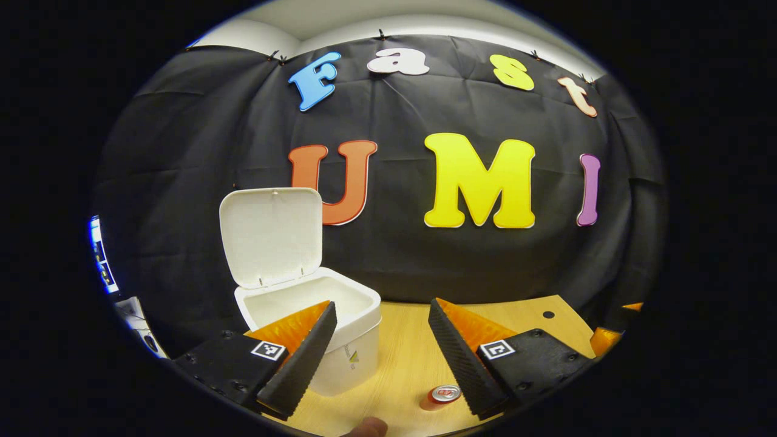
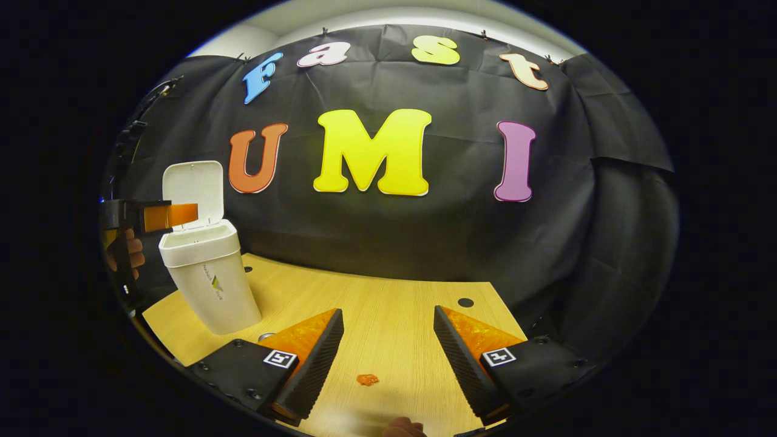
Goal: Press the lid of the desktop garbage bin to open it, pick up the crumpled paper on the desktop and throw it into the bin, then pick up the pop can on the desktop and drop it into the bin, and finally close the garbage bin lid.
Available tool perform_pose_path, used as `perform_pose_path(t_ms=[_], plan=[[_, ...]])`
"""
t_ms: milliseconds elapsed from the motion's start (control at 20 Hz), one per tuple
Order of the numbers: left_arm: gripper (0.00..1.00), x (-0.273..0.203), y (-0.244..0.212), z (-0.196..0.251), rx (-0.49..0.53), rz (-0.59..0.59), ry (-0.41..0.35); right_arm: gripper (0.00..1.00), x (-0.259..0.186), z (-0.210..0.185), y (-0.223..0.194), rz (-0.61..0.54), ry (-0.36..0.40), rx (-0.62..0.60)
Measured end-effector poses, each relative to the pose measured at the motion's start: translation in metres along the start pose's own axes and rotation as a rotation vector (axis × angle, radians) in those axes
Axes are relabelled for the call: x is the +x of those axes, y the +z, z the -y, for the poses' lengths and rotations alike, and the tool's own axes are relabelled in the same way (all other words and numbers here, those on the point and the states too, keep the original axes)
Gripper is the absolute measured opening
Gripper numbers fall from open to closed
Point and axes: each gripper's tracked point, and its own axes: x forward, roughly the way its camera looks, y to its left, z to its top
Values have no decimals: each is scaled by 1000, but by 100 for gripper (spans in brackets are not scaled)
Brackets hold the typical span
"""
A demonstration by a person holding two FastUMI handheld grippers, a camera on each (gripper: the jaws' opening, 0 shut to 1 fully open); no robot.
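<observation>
In the left gripper view the left gripper (image 1: 382, 315) holds its jaws wide apart with nothing between them, raised above the pale wooden surface (image 1: 407, 358). Just behind its left finger stands the white plastic desktop garbage bin (image 1: 340, 340), a small tapered tub with its hinged white lid (image 1: 271, 233) standing upright and the inside showing bare white. A small green-and-yellow triangular logo sits on the bin's front wall, with print too small to read. Beside the right finger, low on the surface, lies the red pop can (image 1: 441, 396) on its side, silver end facing the camera.

In the right gripper view the right gripper (image 2: 388, 321) also has its jaws spread, gripping nothing. Between and below them on the surface lies a small orange crumpled scrap (image 2: 367, 380), touching neither finger. The bin (image 2: 212, 279) stands well off to the left, lid raised, with the left gripper (image 2: 164, 216) hovering at its rim, held by a hand (image 2: 130, 252).
</observation>
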Motion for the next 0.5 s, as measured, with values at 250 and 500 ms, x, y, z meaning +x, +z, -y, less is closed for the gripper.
perform_pose_path(t_ms=[250,500], plan=[[100,-15,-29,18,19,-24,-73,95,10,-5,-24,-58,0,-27],[100,-30,-70,28,63,-79,-109,95,26,-14,-57,-119,12,-31]])
